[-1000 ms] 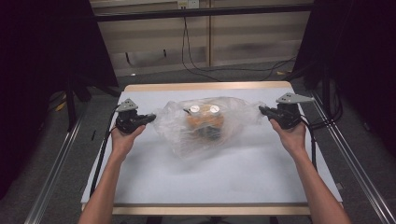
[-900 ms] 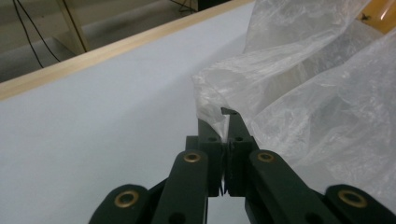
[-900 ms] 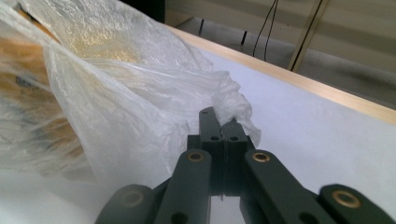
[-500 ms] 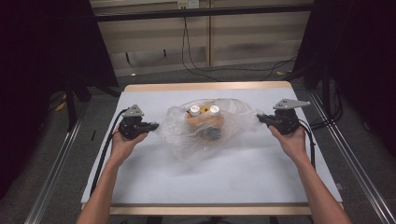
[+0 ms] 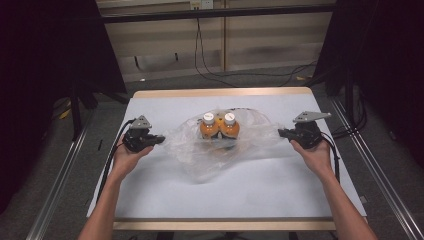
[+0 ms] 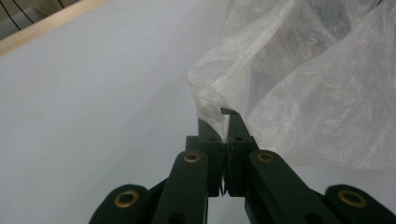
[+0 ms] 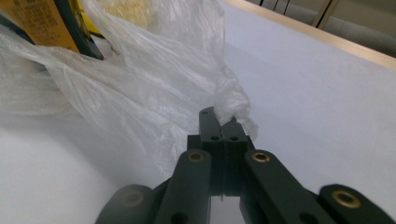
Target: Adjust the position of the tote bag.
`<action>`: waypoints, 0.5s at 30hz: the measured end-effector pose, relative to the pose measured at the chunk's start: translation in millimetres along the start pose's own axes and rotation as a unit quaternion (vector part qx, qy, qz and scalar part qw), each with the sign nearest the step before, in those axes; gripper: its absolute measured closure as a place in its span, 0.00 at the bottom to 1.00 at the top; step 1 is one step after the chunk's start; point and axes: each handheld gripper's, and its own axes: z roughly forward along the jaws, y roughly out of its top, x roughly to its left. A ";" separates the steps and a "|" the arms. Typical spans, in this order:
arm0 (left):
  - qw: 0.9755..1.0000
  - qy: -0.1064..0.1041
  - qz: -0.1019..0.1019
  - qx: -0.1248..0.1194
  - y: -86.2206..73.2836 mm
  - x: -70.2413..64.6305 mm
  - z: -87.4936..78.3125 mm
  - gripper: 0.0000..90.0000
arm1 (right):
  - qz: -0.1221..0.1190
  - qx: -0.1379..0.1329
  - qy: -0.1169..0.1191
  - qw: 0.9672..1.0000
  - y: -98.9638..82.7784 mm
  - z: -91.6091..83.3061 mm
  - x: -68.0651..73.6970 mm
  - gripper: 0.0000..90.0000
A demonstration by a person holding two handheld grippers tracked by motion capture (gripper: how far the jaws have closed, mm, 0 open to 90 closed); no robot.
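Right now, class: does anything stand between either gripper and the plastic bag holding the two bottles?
Nothing visible does. The left gripper is shut on the plastic bag at its left edge, and the right gripper pinches a bunched corner at its right edge. The two bottles stand inside, between them.

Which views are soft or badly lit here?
High view: table evenly lit, surroundings dark, plastic bag low contrast against it. Left gripper view: bag film sharp at the left tool, washed out farther off. Right gripper view: nearest linkage of the right tool blurred, bag pale.
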 end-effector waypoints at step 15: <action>0.997 -0.007 0.019 0.077 -13.9 -2.4 27.6 0.98 | -0.021 0.080 0.008 0.997 -17.5 29.9 4.1 1.00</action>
